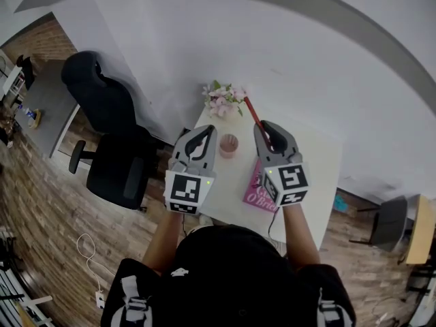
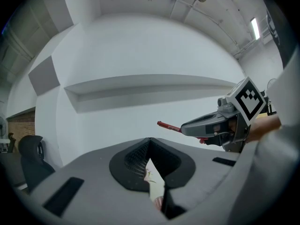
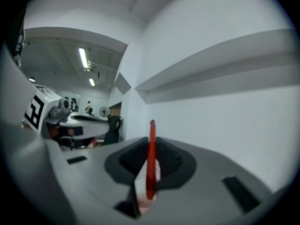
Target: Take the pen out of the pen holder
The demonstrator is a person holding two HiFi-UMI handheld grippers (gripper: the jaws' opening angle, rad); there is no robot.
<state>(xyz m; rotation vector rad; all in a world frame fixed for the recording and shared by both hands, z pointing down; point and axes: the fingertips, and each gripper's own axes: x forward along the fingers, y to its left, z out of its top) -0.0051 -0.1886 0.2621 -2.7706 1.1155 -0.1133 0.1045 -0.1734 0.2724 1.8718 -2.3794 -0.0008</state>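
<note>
Above a small white table [image 1: 313, 157], my right gripper [image 1: 265, 130] is shut on a red pen [image 1: 252, 113]. The pen sticks out past the jaws toward the wall. In the right gripper view the pen [image 3: 151, 158] stands upright between the jaws of the right gripper [image 3: 151, 142]. The pink pen holder [image 1: 229, 144] stands on the table between the two grippers, with the pen clear of it. My left gripper [image 1: 203, 135] hovers just left of the holder, jaw tips together and nothing in them. From the left gripper [image 2: 149, 142] view, the right gripper [image 2: 212, 124] and the pen [image 2: 167, 125] show at right.
A pot of pink flowers [image 1: 223, 99] stands at the table's far edge by the white wall. A pink book [image 1: 257, 193] lies on the near side under my right gripper. A black office chair [image 1: 112, 142] stands left of the table, and a cable [image 1: 85, 247] lies on the wood floor.
</note>
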